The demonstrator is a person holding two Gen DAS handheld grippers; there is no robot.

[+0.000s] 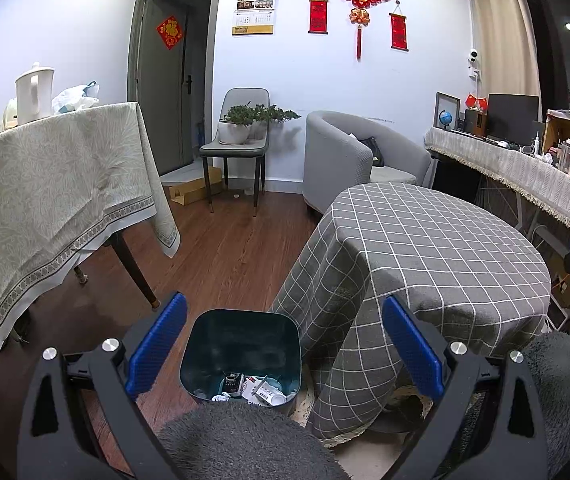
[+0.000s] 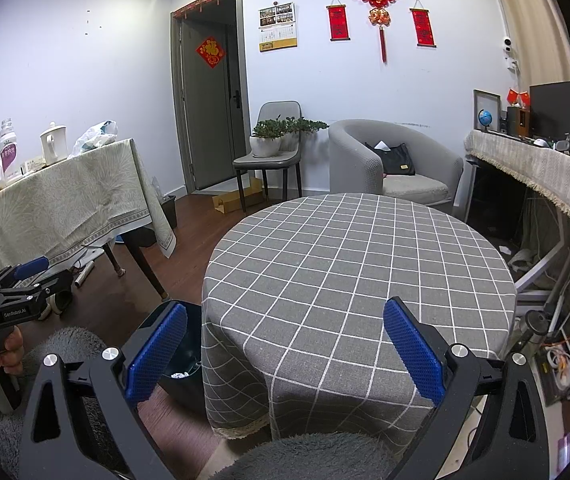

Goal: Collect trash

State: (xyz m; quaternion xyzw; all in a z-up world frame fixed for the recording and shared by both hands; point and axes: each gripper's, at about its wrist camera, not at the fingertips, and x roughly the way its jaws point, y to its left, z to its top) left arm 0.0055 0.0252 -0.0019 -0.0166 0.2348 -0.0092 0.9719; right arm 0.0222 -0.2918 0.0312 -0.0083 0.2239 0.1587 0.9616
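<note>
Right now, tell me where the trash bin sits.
The trash bin stands on the wood floor against the left edge of the checked round table, low centre in the left wrist view, between the open left tongs.

Below my left gripper [image 1: 283, 350] the bin [image 1: 241, 354] mouth lies unobstructed. Just right of it, the checked tabletop [image 1: 437, 248] cloth hangs close. Ahead of my right gripper [image 2: 285, 354] that tabletop is bare.
</note>
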